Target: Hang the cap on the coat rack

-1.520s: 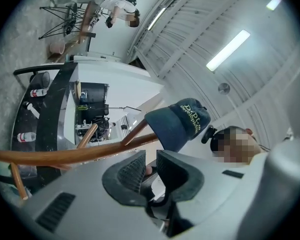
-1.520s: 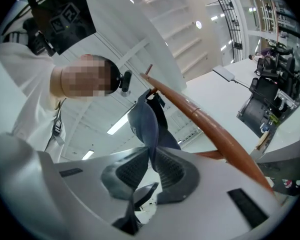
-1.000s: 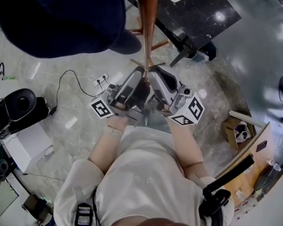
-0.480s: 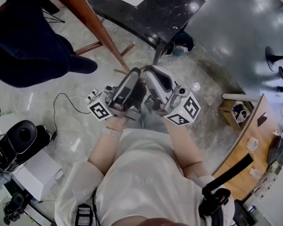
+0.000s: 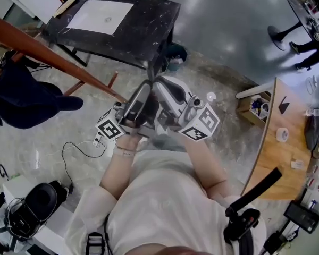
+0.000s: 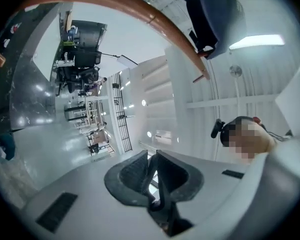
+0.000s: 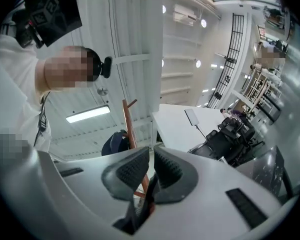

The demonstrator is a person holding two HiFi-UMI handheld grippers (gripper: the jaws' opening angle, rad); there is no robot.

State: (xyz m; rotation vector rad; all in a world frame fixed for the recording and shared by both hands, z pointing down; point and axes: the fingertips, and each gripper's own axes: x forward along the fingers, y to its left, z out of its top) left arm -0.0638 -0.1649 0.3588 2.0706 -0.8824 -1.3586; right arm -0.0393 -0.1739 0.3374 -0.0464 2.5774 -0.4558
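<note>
The dark navy cap [image 5: 26,97] hangs on the brown wooden coat rack [image 5: 48,54] at the left of the head view, away from both grippers. My left gripper [image 5: 141,95] and right gripper [image 5: 167,92] are held side by side close in front of the person's chest, both shut with nothing in them. In the left gripper view the shut jaws [image 6: 152,171] point up, with the cap [image 6: 215,14] and the rack pole [image 6: 140,14] overhead. The right gripper view shows its shut jaws [image 7: 151,166], with the rack [image 7: 130,124] and the cap [image 7: 115,143] behind them.
A black marble table [image 5: 149,15] with a white sheet [image 5: 101,17] stands behind the rack. A wooden desk [image 5: 276,153] with a tape roll [image 5: 282,134] is at the right, a cardboard box [image 5: 255,108] beside it. Cables [image 5: 77,147] and dark gear [image 5: 37,206] lie on the floor.
The view has swung, so the rack and the hanging cap have slid left and farther off in the picture. Both grippers stay together at the chest, shut and empty.
</note>
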